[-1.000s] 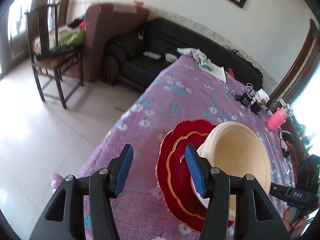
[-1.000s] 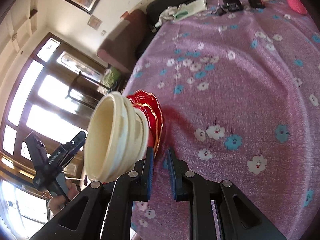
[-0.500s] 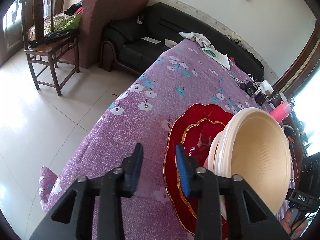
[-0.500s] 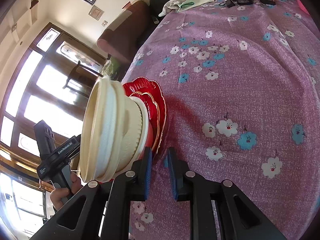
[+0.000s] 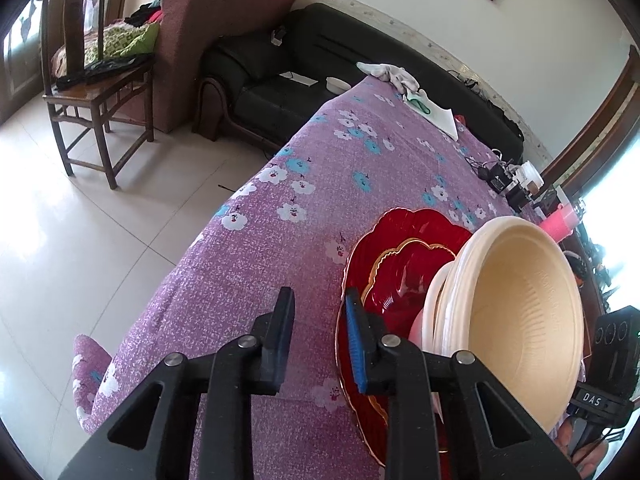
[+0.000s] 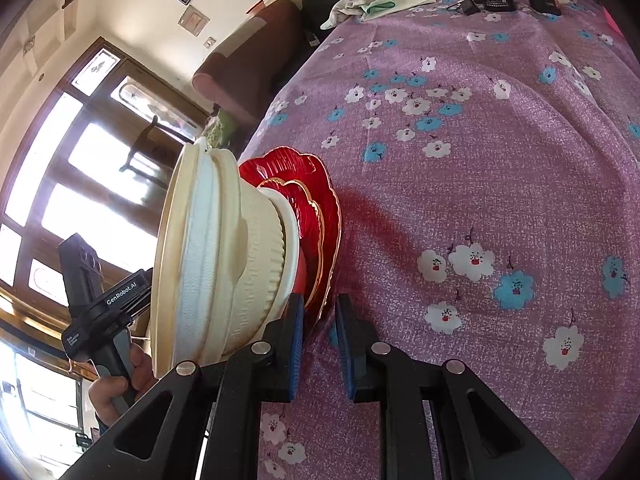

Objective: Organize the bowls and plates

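Observation:
A stack stands on the purple flowered tablecloth (image 5: 320,184): a large red scalloped plate (image 5: 404,228), a smaller gold-rimmed red plate (image 5: 404,276), and cream bowls (image 5: 524,308) nested on top. My left gripper (image 5: 318,326) is partly open and empty, its right finger at the large plate's rim. In the right wrist view the red plates (image 6: 316,184) and cream bowls (image 6: 224,256) show side-on. My right gripper (image 6: 320,340) has its fingers narrowly apart on either side of the plate stack's near edge; whether they press it I cannot tell.
White cloths (image 5: 396,76) lie at the table's far end. Black electronics (image 5: 504,180) and a pink bottle (image 5: 560,220) stand along the right side. A black sofa (image 5: 288,64), a brown armchair (image 5: 200,28) and a wooden chair (image 5: 92,80) stand beyond the table's left edge.
My left gripper's fingers have closed from wide apart to a narrower gap and moved in toward the plate rim. My right gripper has stayed at the stack's edge.

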`<act>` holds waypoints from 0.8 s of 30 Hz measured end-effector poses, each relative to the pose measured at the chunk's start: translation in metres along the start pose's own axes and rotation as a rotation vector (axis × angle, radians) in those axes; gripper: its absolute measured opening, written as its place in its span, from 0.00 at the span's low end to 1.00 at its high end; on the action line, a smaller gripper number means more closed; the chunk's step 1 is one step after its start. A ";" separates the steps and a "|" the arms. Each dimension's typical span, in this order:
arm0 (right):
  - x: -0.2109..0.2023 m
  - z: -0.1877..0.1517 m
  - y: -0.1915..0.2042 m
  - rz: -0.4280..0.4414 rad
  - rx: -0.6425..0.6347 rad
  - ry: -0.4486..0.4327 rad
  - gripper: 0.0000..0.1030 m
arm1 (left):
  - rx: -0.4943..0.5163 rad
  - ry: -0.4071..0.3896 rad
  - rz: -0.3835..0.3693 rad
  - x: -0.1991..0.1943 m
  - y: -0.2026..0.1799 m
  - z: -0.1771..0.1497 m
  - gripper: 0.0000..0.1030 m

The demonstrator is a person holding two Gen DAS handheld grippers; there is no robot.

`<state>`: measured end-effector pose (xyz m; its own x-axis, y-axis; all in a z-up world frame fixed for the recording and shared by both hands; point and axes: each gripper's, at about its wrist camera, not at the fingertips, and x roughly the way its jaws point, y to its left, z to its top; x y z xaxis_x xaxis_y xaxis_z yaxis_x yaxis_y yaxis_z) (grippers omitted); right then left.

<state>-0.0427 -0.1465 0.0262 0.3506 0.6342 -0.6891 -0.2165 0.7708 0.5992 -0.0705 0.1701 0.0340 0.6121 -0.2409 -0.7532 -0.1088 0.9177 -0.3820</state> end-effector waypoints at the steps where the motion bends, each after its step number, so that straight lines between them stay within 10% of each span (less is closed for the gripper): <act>1: 0.000 0.000 0.000 0.002 0.001 0.001 0.18 | 0.004 0.003 0.001 0.002 0.000 0.000 0.24; 8: 0.003 0.000 -0.002 0.019 0.008 -0.004 0.17 | 0.035 0.000 -0.022 0.007 -0.011 -0.001 0.05; 24: -0.052 -0.007 -0.031 -0.002 0.039 -0.099 0.17 | 0.133 0.013 -0.047 0.017 -0.085 -0.008 0.04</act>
<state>-0.0602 -0.2030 0.0403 0.4396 0.6223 -0.6476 -0.1812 0.7677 0.6147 -0.0571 0.0860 0.0497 0.6038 -0.2881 -0.7432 0.0253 0.9389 -0.3434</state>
